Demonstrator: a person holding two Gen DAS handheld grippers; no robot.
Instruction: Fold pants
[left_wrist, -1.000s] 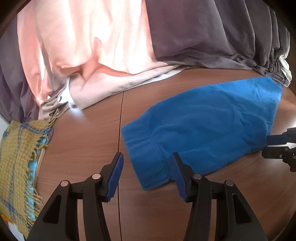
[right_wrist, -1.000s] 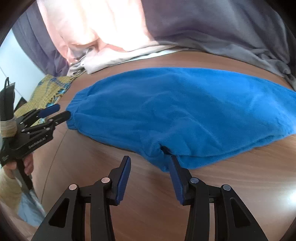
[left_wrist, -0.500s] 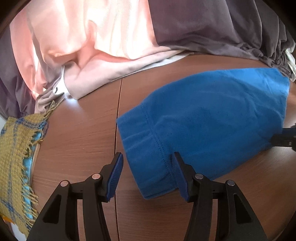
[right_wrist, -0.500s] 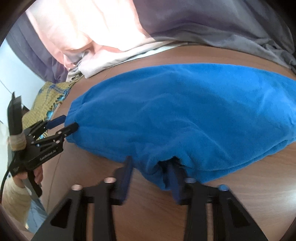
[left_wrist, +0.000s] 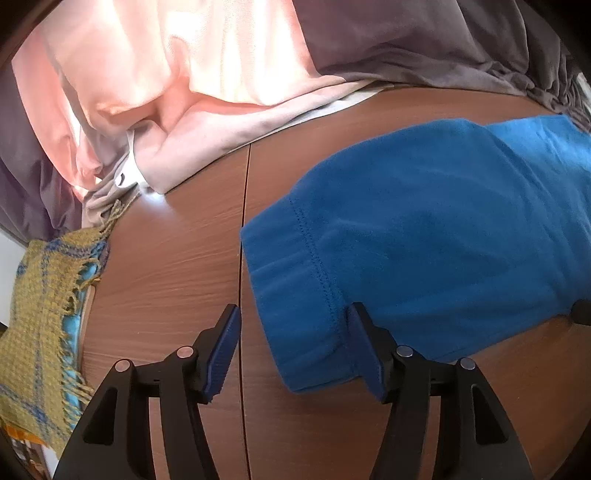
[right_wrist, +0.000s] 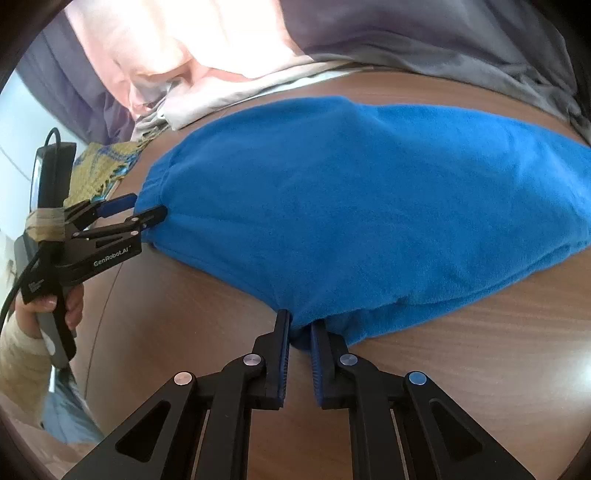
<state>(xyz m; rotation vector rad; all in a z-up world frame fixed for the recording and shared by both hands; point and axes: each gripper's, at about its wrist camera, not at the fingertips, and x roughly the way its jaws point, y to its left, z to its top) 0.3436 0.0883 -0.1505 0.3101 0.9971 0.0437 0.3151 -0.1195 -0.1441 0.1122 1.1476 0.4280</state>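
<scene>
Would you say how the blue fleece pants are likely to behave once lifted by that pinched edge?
The blue fleece pants will probably sag, since they lie soft and rumpled. The fuzzy nap should grip the right gripper, shut on one edge. The end by the opening left gripper would likely trail.

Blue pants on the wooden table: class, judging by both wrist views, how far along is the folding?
Done: the blue pants already lie doubled flat on the table. In hand: the right gripper has pinched their near edge, while the left gripper, jaws opening, straddles the hemmed end without pressing it. Left: the left must close on the fabric, and the next fold has yet to be made.
</scene>
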